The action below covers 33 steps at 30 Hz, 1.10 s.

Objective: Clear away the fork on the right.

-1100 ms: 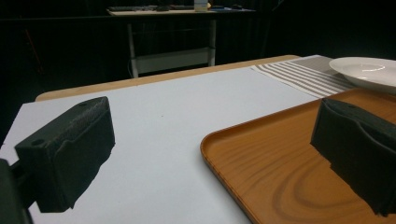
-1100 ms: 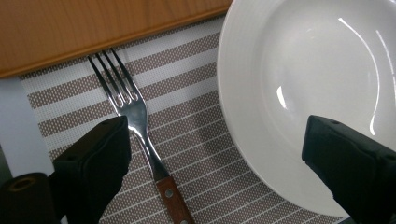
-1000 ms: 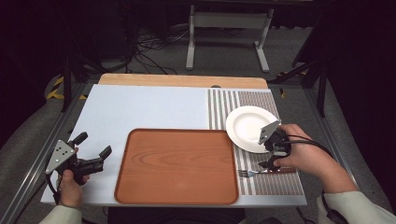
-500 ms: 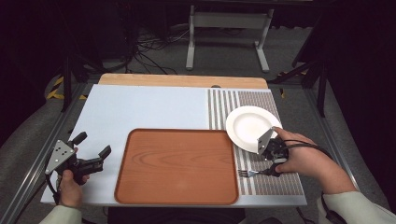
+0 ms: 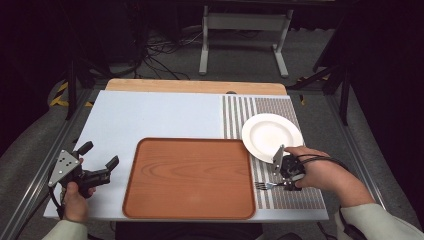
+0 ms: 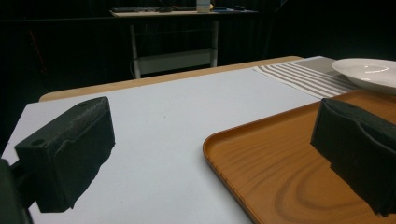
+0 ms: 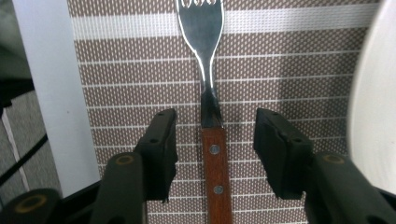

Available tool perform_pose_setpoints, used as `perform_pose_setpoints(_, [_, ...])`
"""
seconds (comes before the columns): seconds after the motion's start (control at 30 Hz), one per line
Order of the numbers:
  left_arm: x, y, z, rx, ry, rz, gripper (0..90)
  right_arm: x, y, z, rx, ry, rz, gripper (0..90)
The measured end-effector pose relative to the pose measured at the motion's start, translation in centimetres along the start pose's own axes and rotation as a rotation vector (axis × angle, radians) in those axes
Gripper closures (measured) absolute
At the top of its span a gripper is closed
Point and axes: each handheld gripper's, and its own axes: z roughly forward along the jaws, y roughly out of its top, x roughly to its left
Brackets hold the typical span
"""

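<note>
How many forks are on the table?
1. The fork lies on the striped placemat, right of the wooden tray, between the right gripper's jaws.

The right gripper (image 7: 215,140) points down, jaws just closing, still apart; the left gripper (image 5: 97,162) hovers with jaws wide.

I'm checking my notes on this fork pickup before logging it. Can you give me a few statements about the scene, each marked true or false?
1. The fork lies on the striped placemat. True.
2. The right claw is clamped on the fork's handle. False: its jaws have been closing, but gaps remain on both sides.
3. The white plate sits on the wooden tray. False: it rests on the placemat beside it.
4. The left claw holds nothing. True.
</note>
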Motion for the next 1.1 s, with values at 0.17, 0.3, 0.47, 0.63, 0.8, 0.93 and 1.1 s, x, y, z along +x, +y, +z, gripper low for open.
perform_pose_setpoints(0.17, [0.0,0.0,0.0,0.002,0.0,0.0,0.3,0.0,0.3,0.5,0.043,0.005,-0.041,61.2])
perform_pose_setpoints(0.3, [0.0,0.0,0.0,0.0,0.0,0.0,0.3,-0.1,0.4,0.8,0.055,0.007,-0.055,65.3])
perform_pose_setpoints(0.47, [0.0,0.0,0.0,0.0,0.0,0.0,0.3,-0.2,0.5,1.0,0.054,0.011,-0.073,69.5])
perform_pose_setpoints(0.63, [0.0,0.0,0.0,0.0,0.0,0.0,0.3,-0.2,0.5,1.2,0.062,0.015,-0.086,77.7])
perform_pose_setpoints(0.8, [0.0,0.0,0.0,0.0,0.0,0.0,0.3,-0.3,0.4,1.3,0.048,0.017,-0.075,78.3])
perform_pose_setpoints(0.93, [0.0,0.0,0.0,-0.001,0.0,0.0,0.3,-0.2,0.5,1.3,0.056,0.014,-0.079,78.3])
perform_pose_setpoints(1.1, [0.0,0.0,0.0,-0.002,0.0,-0.001,0.3,-0.3,0.5,1.3,0.056,0.016,-0.073,78.4])
